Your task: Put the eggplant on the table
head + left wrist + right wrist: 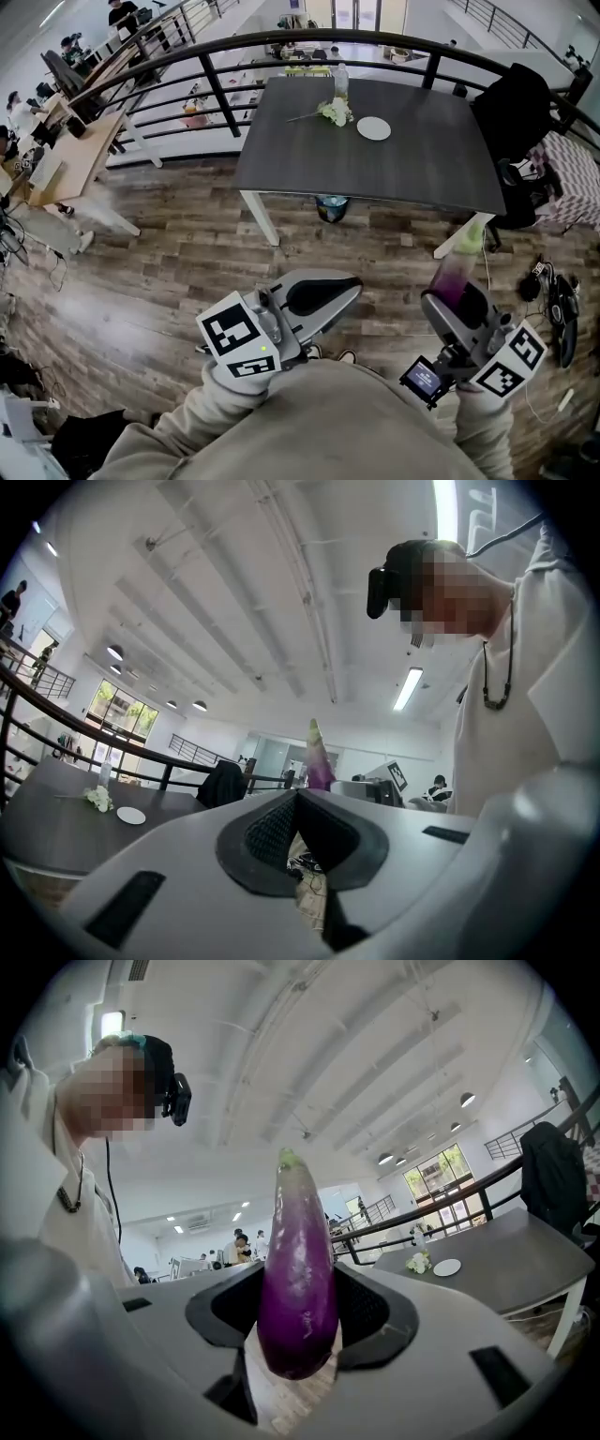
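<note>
purple eggplant (298, 1279) upright in right tool (300, 1314), well apart from dark table (375, 178).

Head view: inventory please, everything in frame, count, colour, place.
table: 1, dark grey, ahead of both claws
plate: 1, white, on table, far side
flowers: 1 bunch, white, on table left of plate
bottle: 1, clear, table's far edge
railing: 1, black, curving behind table
jacket: 1, black, right of table
eggplant: 1, purple, in right claw
left claw: 1, grey, shut, empty
right claw: 1, grey, shut on eggplant
</note>
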